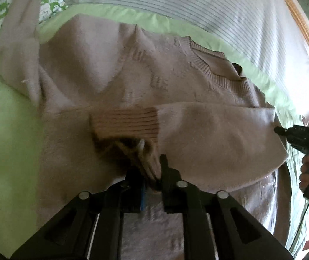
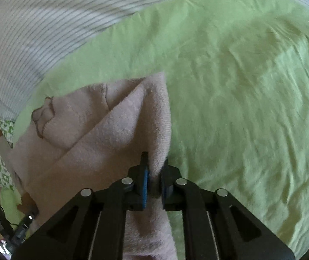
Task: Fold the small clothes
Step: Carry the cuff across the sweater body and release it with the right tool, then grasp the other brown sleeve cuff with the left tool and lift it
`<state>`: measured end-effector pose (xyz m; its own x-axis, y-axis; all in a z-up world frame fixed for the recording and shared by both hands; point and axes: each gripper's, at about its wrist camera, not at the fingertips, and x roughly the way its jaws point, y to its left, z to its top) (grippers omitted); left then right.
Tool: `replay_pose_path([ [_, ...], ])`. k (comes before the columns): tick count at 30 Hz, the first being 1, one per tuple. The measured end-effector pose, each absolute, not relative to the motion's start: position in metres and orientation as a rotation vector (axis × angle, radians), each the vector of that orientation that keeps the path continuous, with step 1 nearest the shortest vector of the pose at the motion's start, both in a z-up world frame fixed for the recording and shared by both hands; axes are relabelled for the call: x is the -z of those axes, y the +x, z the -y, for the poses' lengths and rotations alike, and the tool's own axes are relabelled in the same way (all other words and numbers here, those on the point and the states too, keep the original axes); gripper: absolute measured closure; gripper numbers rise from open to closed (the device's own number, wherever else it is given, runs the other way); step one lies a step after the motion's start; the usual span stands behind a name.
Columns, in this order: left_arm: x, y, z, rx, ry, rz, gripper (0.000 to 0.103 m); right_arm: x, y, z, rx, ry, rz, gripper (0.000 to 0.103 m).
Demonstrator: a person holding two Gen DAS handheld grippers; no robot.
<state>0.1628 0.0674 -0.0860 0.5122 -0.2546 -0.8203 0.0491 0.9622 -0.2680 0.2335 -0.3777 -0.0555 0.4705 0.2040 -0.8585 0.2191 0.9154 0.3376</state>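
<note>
Black left claw (image 1: 152, 173), blue pads, silver pivot screws, right claw (image 2: 155, 173) alike

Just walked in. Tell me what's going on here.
A person is folding a pale pink sweater spread on a green sheet. One sleeve already lies folded across the body. The left hand-held gripper has the fabric near the sleeve's ribbed cuff between its jaws, and the right hand-held gripper has the sweater's edge between its own. The fold isn't finished.
</note>
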Motion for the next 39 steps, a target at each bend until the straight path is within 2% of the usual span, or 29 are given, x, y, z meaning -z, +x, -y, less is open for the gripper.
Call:
replay_pose_path([
  [4, 0.075, 0.151, -0.085, 0.169, -0.213, -1.013, 0.078, 0.034, 0.217, 0.369, 0.029, 0.398, -1.033, 0.076],
  [5, 0.070, 0.148, -0.094, 0.157, -0.228, -1.013, 0.072, 0.028, 0.212, 0.368, 0.020, 0.397, -1.019, 0.071],
  [7, 0.061, 0.148, -0.111, 0.104, -0.247, -1.001, 0.056, 0.015, 0.197, 0.360, -0.028, 0.401, -0.979, 0.068],
  [8, 0.054, 0.147, -0.122, 0.063, -0.248, -0.992, 0.040, 0.011, 0.191, 0.356, -0.049, 0.401, -0.969, 0.067],
  [10, 0.042, 0.153, -0.140, 0.004, -0.264, -0.956, 0.034, 0.002, 0.177, 0.344, -0.091, 0.389, -0.958, 0.065],
  [12, 0.028, 0.168, -0.162, -0.071, -0.272, -0.940, 0.023, -0.005, 0.169, 0.330, -0.141, 0.373, -0.959, 0.065],
  [20, 0.000, 0.264, -0.220, -0.328, -0.182, -0.911, 0.020, -0.002, 0.161, 0.291, -0.236, 0.366, -0.998, 0.063],
  [31, 0.057, 0.343, -0.225, -0.525, 0.022, -1.101, 0.018, 0.015, 0.152, 0.299, -0.236, 0.401, -1.061, 0.063],
  [32, 0.058, 0.343, -0.225, -0.524, 0.025, -1.093, 0.024, 0.017, 0.151, 0.301, -0.233, 0.409, -1.066, 0.063],
  [33, 0.056, 0.341, -0.224, -0.503, 0.020, -1.080, 0.055, 0.019, 0.150, 0.302, -0.227, 0.413, -1.073, 0.063],
  [35, 0.054, 0.338, -0.221, -0.445, 0.003, -1.081, 0.096, 0.022, 0.149, 0.304, -0.217, 0.412, -1.077, 0.063],
  [39, 0.016, 0.309, -0.204, -0.310, -0.024, -0.991, 0.098, 0.022, 0.145, 0.304, -0.210, 0.426, -1.066, 0.063],
])
